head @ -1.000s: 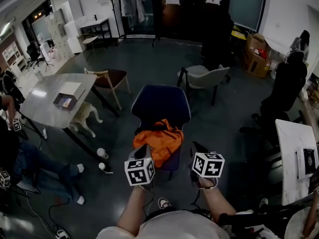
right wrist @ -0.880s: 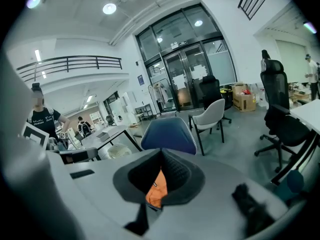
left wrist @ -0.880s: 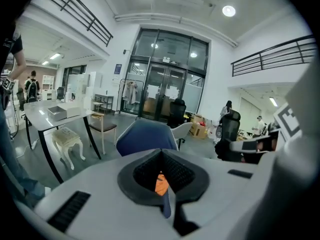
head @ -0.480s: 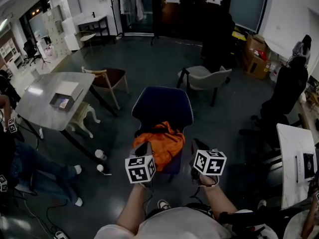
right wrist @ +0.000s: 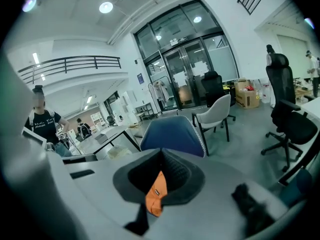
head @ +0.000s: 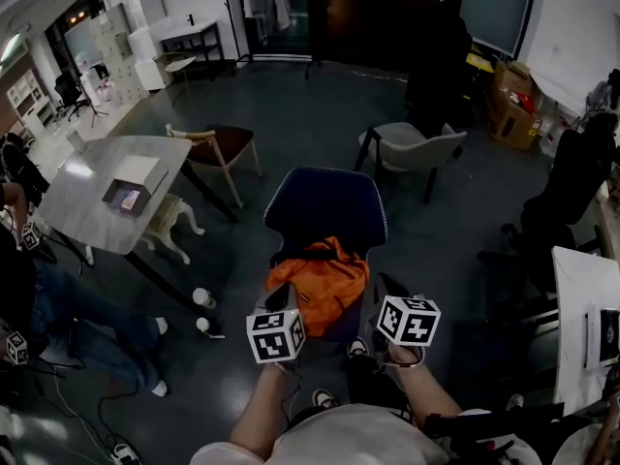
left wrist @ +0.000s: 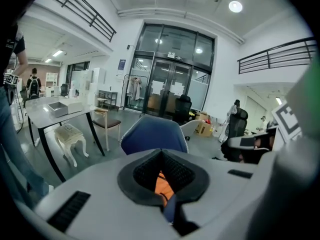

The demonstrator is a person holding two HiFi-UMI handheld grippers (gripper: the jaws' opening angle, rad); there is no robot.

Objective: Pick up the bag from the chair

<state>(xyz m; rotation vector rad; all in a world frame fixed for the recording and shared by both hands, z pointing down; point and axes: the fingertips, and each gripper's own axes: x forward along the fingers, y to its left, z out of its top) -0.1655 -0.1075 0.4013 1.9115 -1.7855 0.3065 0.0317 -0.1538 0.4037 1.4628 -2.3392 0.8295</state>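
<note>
Okay, we've closed in on the chair. Our left gripper (head: 280,300), jaws pinched together and empty, is now just short of the orange bag (head: 322,274), soft crumpled fabric heaped on the blue curved-shell chair (head: 325,206). Our right gripper (head: 384,294) is likewise closed and empty. We judge the grasp still pending.

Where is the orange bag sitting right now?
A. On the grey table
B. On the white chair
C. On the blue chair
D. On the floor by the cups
C: the head view shows the orange bag lying on the seat of the blue chair, right in front of the person.
</note>
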